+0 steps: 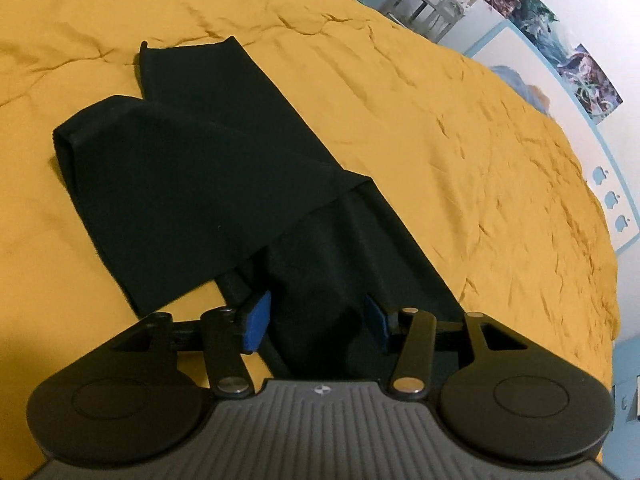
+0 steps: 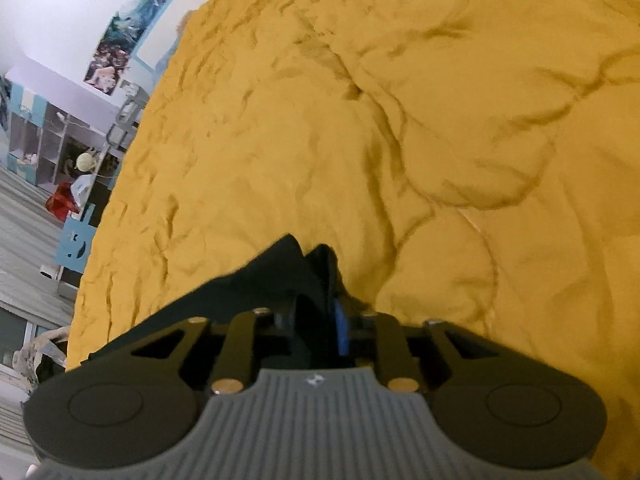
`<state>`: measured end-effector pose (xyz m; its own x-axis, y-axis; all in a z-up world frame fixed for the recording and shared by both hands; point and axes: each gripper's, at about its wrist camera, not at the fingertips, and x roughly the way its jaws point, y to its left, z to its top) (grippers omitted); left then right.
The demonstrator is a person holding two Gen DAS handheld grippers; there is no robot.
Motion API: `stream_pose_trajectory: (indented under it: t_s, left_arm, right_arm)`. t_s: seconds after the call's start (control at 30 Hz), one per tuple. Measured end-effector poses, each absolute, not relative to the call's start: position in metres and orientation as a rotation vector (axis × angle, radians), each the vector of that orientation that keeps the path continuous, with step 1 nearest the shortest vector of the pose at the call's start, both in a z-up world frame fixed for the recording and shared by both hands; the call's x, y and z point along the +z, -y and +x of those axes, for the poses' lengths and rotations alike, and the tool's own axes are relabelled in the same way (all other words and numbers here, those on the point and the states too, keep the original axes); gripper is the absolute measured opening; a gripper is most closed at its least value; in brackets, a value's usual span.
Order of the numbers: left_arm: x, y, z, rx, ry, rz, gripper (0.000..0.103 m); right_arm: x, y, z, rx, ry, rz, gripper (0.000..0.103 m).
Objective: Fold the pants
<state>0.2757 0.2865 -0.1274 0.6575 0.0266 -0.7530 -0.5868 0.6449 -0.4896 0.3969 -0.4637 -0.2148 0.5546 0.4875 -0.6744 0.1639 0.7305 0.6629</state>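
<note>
Black pants (image 1: 192, 184) lie on the yellow bed cover (image 1: 440, 128), running from the near edge of the bed out toward the middle. One leg is already doubled back over the other, its hem end (image 1: 66, 148) sitting open toward the left side of the bed.

Left gripper (image 1: 316, 320): jaws apart, blue pads (image 1: 256, 320) either side of a bunched ridge of cloth. The fabric sits between them, but I can't see the pads pressing it, so I read it as loose, not clamped.

Right gripper (image 2: 324, 320): jaws nearly together with a peak of black cloth (image 2: 296, 272) standing up between them. One blue pad (image 2: 340, 328) shows tight against the fabric. Looks pinched.

Step in hand, my read: taking hold of the near end of the pants (probably waist end, can't confirm) with both grippers, ready for the next fold. Right side has its bite, left hasn't.

Next move calls for:
- left jaws closing fully on the cloth, catching all layers, not just the top one
- both grips level before lifting, else the fold goes skewed
- carrying the near end over toward the far end without dragging the folded-over leg out of line

The cover is rumpled; I doubt it snags anything, but a jaw could nip it along with the pants.
</note>
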Motion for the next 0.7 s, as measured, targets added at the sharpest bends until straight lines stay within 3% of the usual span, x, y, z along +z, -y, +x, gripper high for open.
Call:
stream_pose_trajectory:
  t_s: [0.17, 0.23, 0.37, 0.43, 0.47, 0.53, 0.57, 0.7]
  left_arm:
    - [-0.126, -0.288, 0.267, 0.412, -0.838, -0.887, 0.056]
    - [-0.119, -0.282, 0.258, 0.488, -0.850, -0.916, 0.049]
    - [-0.115, -0.271, 0.244, 0.530, -0.887, -0.989, 0.054]
    - [-0.119, -0.270, 0.244, 0.503, -0.869, -1.007, 0.055]
    - [-0.124, -0.271, 0.246, 0.490, -0.861, -1.034, 0.052]
    - [-0.129, -0.268, 0.250, 0.491, -0.845, -1.044, 0.016]
    - [-0.130, -0.264, 0.251, 0.479, -0.838, -1.034, 0.009]
    - [-0.118, -0.246, 0.252, 0.507, -0.800, -0.935, 0.003]
  right_arm:
    - [-0.218, 0.479, 0.380, 0.243, -1.012, 0.788, 0.027]
    - [-0.222, 0.480, 0.380, 0.240, -1.026, 0.842, 0.032]
    - [-0.216, 0.471, 0.383, 0.260, -1.053, 0.808, 0.037]
    - [-0.213, 0.469, 0.382, 0.259, -1.056, 0.789, 0.020]
    - [-0.211, 0.468, 0.381, 0.255, -1.048, 0.791, 0.016]
    - [-0.204, 0.469, 0.377, 0.250, -1.029, 0.786, 0.010]
    - [-0.199, 0.469, 0.375, 0.249, -1.022, 0.778, 0.008]
    - [-0.176, 0.470, 0.375, 0.221, -1.014, 0.765, 0.003]
